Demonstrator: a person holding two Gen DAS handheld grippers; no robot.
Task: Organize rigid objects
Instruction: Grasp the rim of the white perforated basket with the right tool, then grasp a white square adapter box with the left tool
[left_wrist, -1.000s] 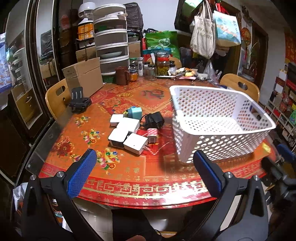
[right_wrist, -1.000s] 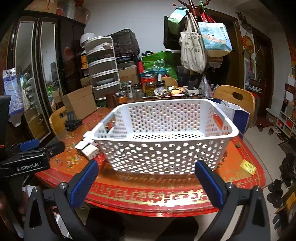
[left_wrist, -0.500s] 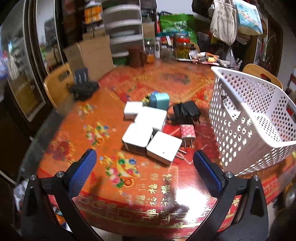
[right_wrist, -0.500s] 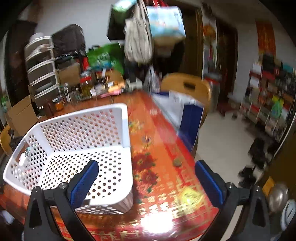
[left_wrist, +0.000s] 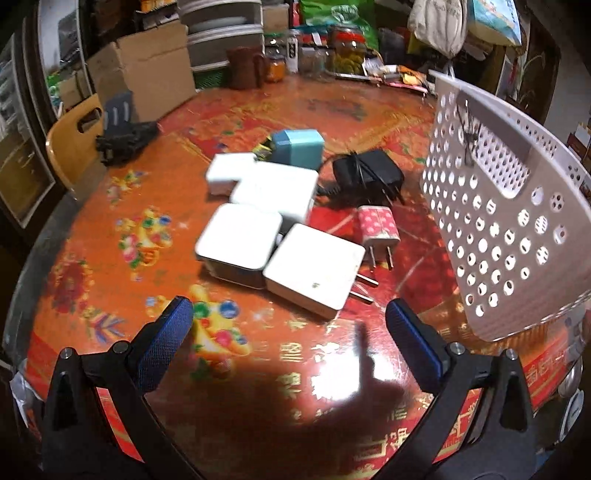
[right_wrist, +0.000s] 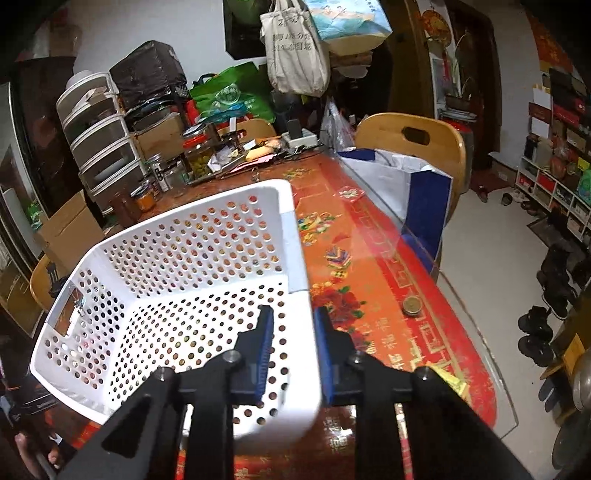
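A cluster of chargers lies mid-table in the left wrist view: several white adapters, the nearest one (left_wrist: 314, 271) with prongs to the right, a pink dotted plug (left_wrist: 378, 229), a black adapter with cord (left_wrist: 367, 173) and a blue box (left_wrist: 297, 149). My left gripper (left_wrist: 288, 334) is open and empty just in front of the nearest white adapter. A white perforated basket (left_wrist: 498, 221) stands at the right, tilted. My right gripper (right_wrist: 293, 341) is shut on the near right wall of the basket (right_wrist: 207, 258), one finger inside, one outside. The basket looks empty.
The table has a red patterned cloth (left_wrist: 147, 240). A cardboard box (left_wrist: 144, 74), jars and a brown jug (left_wrist: 245, 68) stand at the back. A black object (left_wrist: 125, 140) lies at the left edge. A coin (right_wrist: 412, 305) and a white-blue bag (right_wrist: 402, 184) are right of the basket.
My left gripper has moved forward and down toward the chargers. My right gripper swung to the basket's right side and closed on its wall; the basket now tilts.
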